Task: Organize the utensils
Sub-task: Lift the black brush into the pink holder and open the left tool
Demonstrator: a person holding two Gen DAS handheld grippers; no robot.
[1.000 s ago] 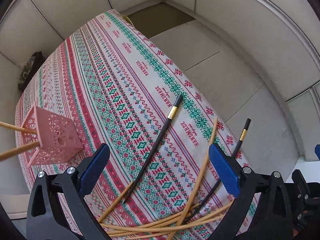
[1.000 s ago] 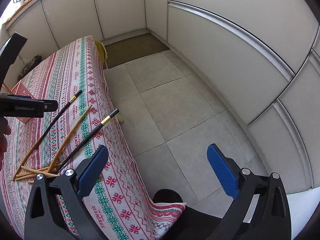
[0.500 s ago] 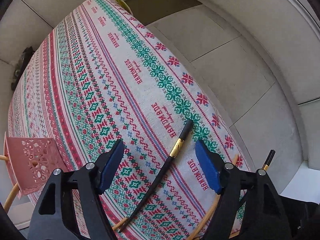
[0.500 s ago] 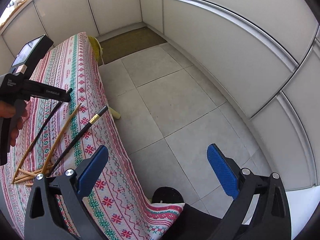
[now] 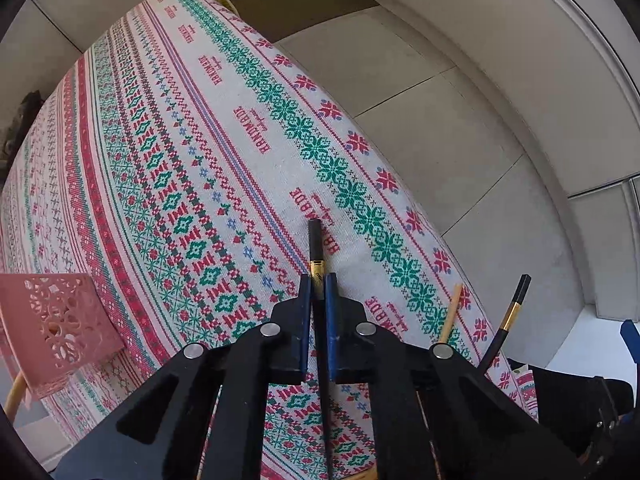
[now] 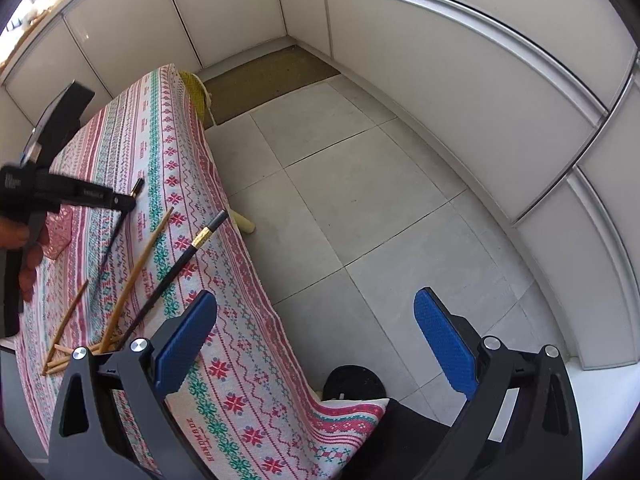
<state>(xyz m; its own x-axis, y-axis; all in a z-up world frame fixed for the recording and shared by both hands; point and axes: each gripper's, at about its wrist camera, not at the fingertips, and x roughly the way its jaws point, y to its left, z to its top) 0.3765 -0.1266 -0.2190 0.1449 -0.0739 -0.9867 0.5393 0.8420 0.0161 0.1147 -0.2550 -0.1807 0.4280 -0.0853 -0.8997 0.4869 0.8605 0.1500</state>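
My left gripper (image 5: 318, 280) points down at the patterned tablecloth (image 5: 168, 128) and is shut on a black chopstick (image 5: 315, 240) just below its gold band. In the right wrist view the same left gripper (image 6: 124, 202) pinches that black chopstick (image 6: 110, 248) near its upper end. A second black chopstick (image 5: 508, 316) and a wooden chopstick (image 5: 450, 316) lie to its right. A pink lattice holder (image 5: 56, 320) stands at the left with a wooden stick in it. My right gripper (image 6: 314, 300) hangs open over the table's edge, nothing between its fingers.
Several wooden chopsticks (image 6: 68, 356) lie in a loose pile near the front of the table. The second black chopstick (image 6: 192, 248) pokes past the cloth's edge. Tiled floor (image 6: 360, 200) and white cabinet walls surround the table. A hand (image 6: 16, 236) grips the left tool.
The left gripper moved forward and down over the black chopstick and its jaws went from wide open to shut on it. The right gripper barely moved.
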